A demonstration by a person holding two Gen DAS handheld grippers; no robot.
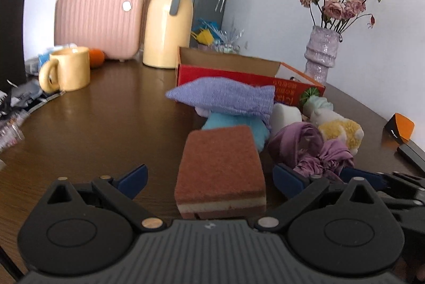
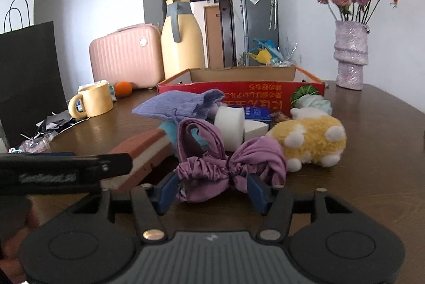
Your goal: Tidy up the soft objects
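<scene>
A pile of soft things lies on the brown table in front of a red cardboard box [image 1: 233, 76] [image 2: 239, 92]. My left gripper [image 1: 209, 184] is open, its blue fingers on either side of a brown sponge [image 1: 221, 169] [image 2: 143, 151], not touching it. My right gripper [image 2: 212, 189] has its fingers closed in against a purple satin scrunchie bow [image 2: 225, 164] [image 1: 313, 148]. A lavender knit cloth [image 1: 225, 96] [image 2: 178, 104] lies on a light blue plush [image 1: 239, 124]. A yellow and white plush [image 2: 310, 140] [image 1: 342, 131] and white foam blocks [image 2: 231, 124] lie beside them.
A yellow mug [image 1: 69, 68] [image 2: 93, 100], an orange [image 2: 123, 88], a pink case [image 1: 98, 21] and a yellow thermos jug [image 1: 168, 18] stand at the back left. A purple vase of dried roses [image 2: 350, 55] stands back right. A black paper bag [image 2: 29, 79] stands left.
</scene>
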